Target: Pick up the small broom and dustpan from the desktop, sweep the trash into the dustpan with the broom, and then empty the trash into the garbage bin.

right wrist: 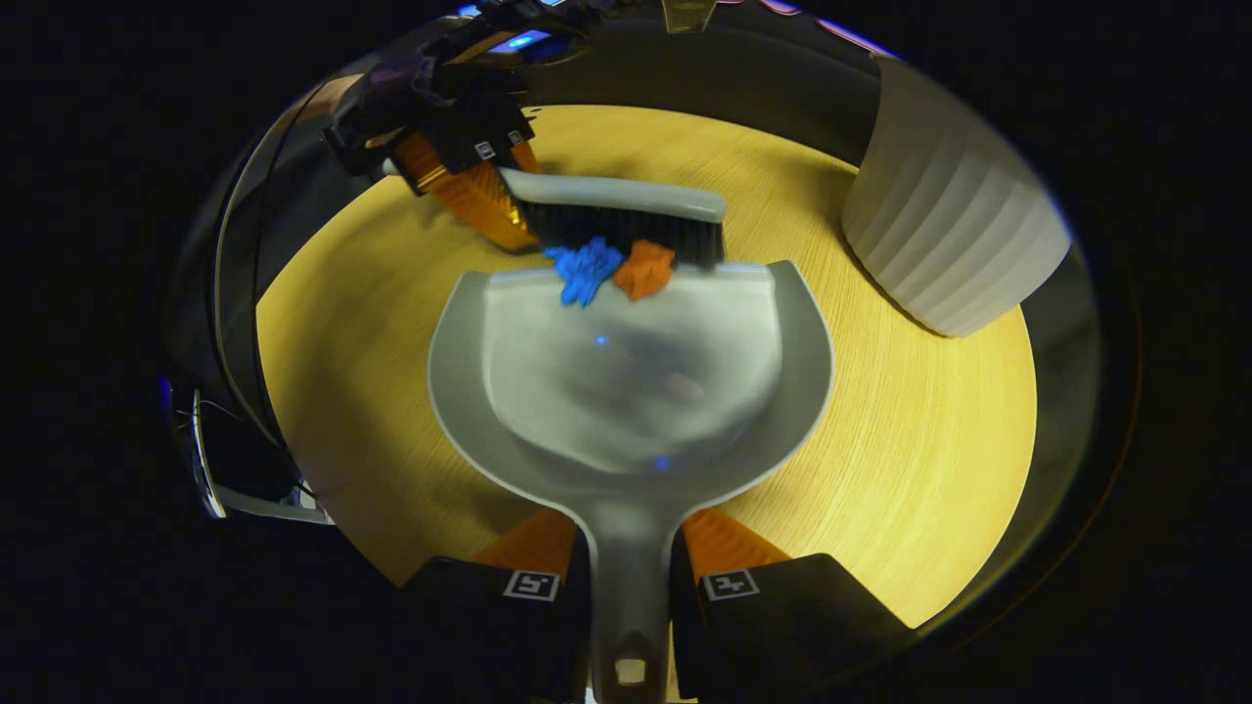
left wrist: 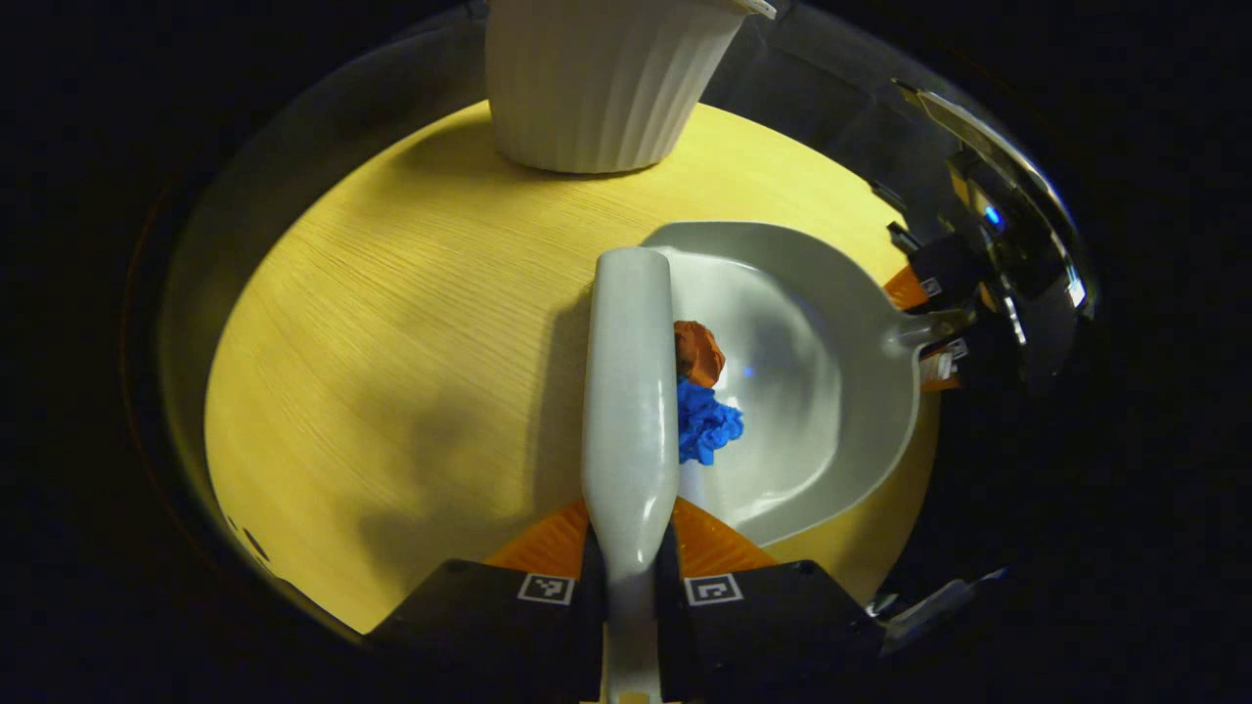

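Observation:
My left gripper (left wrist: 631, 552) is shut on the handle of the small grey broom (left wrist: 631, 391), which reaches forward over the yellow desktop. Its black bristles (right wrist: 636, 230) press a blue crumpled scrap (left wrist: 706, 422) and an orange crumpled scrap (left wrist: 697, 352) against the front lip of the grey dustpan (left wrist: 822, 391). In the right gripper view the blue scrap (right wrist: 584, 269) and the orange scrap (right wrist: 646, 269) lie just inside the lip of the dustpan (right wrist: 626, 381). My right gripper (right wrist: 629, 567) is shut on the dustpan's handle, and the pan rests flat on the desktop.
A white ribbed garbage bin (left wrist: 602, 83) stands at the far edge of the desktop (left wrist: 391, 323); in the right gripper view the bin (right wrist: 954, 235) is at the upper right. Bare wood lies left of the broom and right of the dustpan.

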`<state>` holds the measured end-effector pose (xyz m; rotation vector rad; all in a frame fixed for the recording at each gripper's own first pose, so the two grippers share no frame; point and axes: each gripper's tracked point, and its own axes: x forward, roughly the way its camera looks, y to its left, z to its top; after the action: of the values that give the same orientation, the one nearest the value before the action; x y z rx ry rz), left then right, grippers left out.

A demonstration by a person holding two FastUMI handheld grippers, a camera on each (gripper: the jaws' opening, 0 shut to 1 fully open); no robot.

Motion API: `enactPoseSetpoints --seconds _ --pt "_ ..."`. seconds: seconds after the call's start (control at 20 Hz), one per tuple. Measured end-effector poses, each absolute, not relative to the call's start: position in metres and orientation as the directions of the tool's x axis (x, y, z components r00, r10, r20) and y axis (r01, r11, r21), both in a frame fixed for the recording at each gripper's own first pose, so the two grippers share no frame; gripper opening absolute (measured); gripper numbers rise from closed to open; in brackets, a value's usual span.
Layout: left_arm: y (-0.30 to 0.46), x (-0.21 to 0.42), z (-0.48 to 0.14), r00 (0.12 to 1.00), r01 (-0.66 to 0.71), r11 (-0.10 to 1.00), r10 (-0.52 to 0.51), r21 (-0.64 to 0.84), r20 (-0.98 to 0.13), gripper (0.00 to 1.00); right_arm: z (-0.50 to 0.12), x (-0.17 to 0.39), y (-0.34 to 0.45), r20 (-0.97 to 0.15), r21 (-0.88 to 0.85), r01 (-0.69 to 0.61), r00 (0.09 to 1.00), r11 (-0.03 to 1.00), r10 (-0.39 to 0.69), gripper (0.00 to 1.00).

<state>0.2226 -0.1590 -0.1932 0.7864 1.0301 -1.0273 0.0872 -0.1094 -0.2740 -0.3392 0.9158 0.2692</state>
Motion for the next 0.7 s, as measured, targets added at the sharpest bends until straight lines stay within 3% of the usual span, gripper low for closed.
enactPoseSetpoints --seconds 0.15,0.4,0.5,0.65,0.7 --pt "-0.158 0.208 -0.193 0.143 0.931 0.364 -0.282 0.031 -0.949 0.27 -0.274 0.086 -0.108 -0.807 -0.162 -0.354 0.585 0.921 0.083 0.38" --pt "-0.163 0.203 -0.161 0.320 0.846 0.527 -0.381 0.081 -0.867 0.27 -0.275 0.094 -0.107 -0.776 -0.183 -0.323 0.627 0.929 0.065 0.38" --pt "-0.150 0.192 -0.146 0.404 0.786 0.609 -0.372 0.109 -0.836 0.27 -0.276 0.093 -0.101 -0.774 -0.140 -0.297 0.628 0.945 0.083 0.41" --pt "-0.118 0.185 -0.132 0.522 0.724 0.668 -0.369 0.171 -0.769 0.27 -0.269 0.088 -0.105 -0.764 -0.148 -0.284 0.641 0.947 0.073 0.38" --pt "-0.100 0.184 -0.131 0.549 0.692 0.701 -0.355 0.173 -0.757 0.27 -0.266 0.087 -0.103 -0.763 -0.153 -0.284 0.643 0.947 0.070 0.42"
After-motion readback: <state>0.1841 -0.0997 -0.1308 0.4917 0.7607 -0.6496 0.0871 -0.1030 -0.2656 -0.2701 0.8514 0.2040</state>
